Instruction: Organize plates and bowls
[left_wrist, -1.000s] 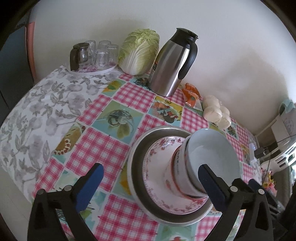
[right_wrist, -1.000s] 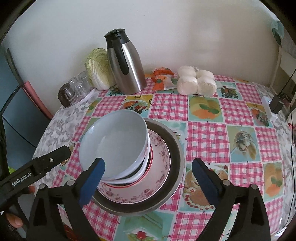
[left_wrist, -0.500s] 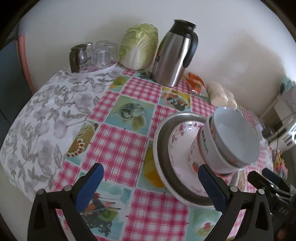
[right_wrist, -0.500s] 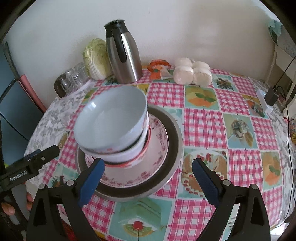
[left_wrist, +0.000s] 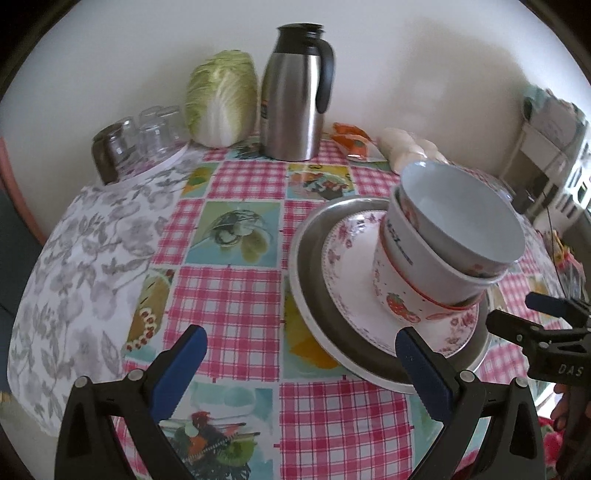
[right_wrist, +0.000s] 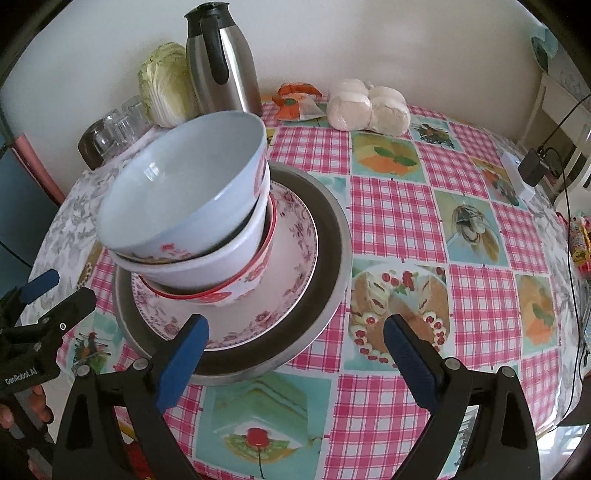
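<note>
On metal plate (right_wrist: 332, 266): floral plate (right_wrist: 291, 273), nested bowls (right_wrist: 184, 206).

You cannot see the middle of the pink floral plate (right_wrist: 295, 236) beneath the stacked white bowls (right_wrist: 192, 225), the clear upturned glasses (left_wrist: 147, 129) blur together, and the person's hand (right_wrist: 22, 410) on the left gripper (right_wrist: 40, 317) is cut off at the frame's edge.

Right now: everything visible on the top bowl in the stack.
The top bowl is pale blue-white and glossy, ceramic-looking, empty, with red floral print low on its outer wall. It sits nested in a white bowl, upright, topping the stack on the floral plate. Neither gripper touches it.
</note>
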